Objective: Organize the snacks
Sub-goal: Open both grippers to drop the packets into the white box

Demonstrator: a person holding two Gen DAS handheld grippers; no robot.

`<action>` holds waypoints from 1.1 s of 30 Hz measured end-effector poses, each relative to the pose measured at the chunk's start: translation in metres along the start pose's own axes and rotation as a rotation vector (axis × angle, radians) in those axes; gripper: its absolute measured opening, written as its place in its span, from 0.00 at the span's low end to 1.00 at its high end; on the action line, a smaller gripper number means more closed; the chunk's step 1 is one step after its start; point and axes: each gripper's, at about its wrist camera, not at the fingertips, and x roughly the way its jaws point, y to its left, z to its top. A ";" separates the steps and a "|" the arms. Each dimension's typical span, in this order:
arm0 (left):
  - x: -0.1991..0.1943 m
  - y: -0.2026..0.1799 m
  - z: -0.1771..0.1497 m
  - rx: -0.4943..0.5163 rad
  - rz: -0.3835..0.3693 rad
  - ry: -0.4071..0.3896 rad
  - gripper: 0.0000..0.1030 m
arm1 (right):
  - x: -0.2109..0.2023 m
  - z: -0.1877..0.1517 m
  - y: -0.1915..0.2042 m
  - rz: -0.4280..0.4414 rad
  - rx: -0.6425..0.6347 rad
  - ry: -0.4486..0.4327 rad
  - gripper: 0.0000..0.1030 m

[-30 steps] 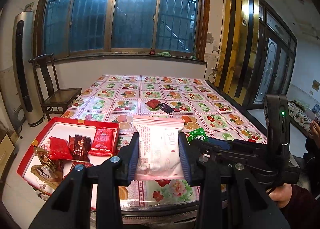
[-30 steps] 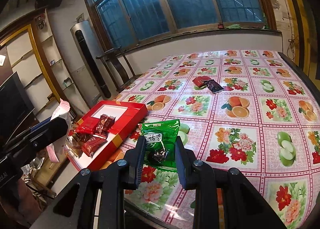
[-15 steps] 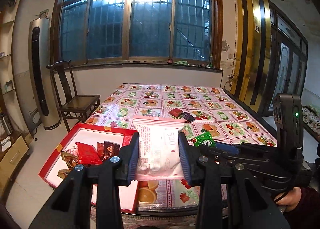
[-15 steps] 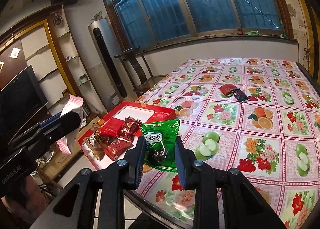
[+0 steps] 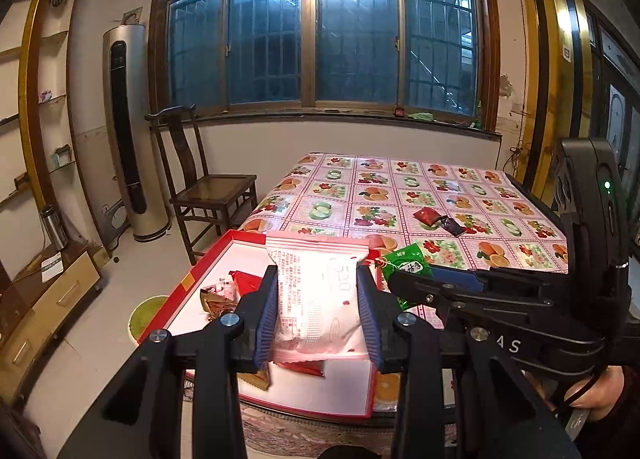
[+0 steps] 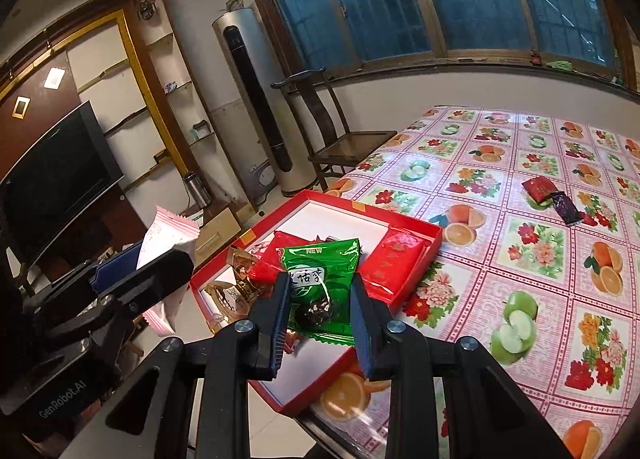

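left tool clamped on packet, right tool clamped likewise, side by side

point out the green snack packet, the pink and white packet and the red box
green snack packet (image 6: 320, 283): right wrist view, on its printed front between the fingers.
pink and white packet (image 5: 318, 299): left wrist view, on its white middle between the fingers.
red box (image 6: 400, 219): right wrist view, on its far rim.

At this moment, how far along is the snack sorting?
Done: several red and gold packets already lie in the red box. In hand: the left gripper clamps a white packet, the right gripper a green packet, both over the box. Left: two small packets still on the table.
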 end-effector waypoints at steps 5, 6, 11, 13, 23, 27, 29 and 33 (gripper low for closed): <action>0.017 0.015 0.005 -0.002 0.003 0.015 0.35 | 0.022 0.013 0.002 0.005 0.009 0.009 0.29; 0.023 0.019 0.007 -0.002 0.001 0.023 0.35 | 0.027 0.015 0.002 0.007 0.020 0.014 0.29; 0.058 0.040 0.011 -0.017 0.018 0.077 0.35 | 0.058 0.026 -0.008 -0.011 0.050 0.043 0.29; 0.074 0.051 0.013 -0.037 0.027 0.107 0.35 | 0.073 0.029 -0.014 0.002 0.078 0.070 0.29; 0.136 0.087 0.002 -0.093 0.032 0.252 0.36 | 0.125 0.024 -0.022 -0.024 0.095 0.156 0.30; 0.166 0.083 0.009 -0.061 0.038 0.326 0.37 | 0.144 0.024 -0.026 -0.049 0.082 0.212 0.31; 0.178 0.082 0.012 -0.067 0.064 0.369 0.53 | 0.144 0.029 -0.029 -0.035 0.082 0.228 0.32; 0.168 0.079 0.020 -0.108 0.094 0.349 0.73 | 0.111 0.043 -0.042 -0.026 0.090 0.161 0.52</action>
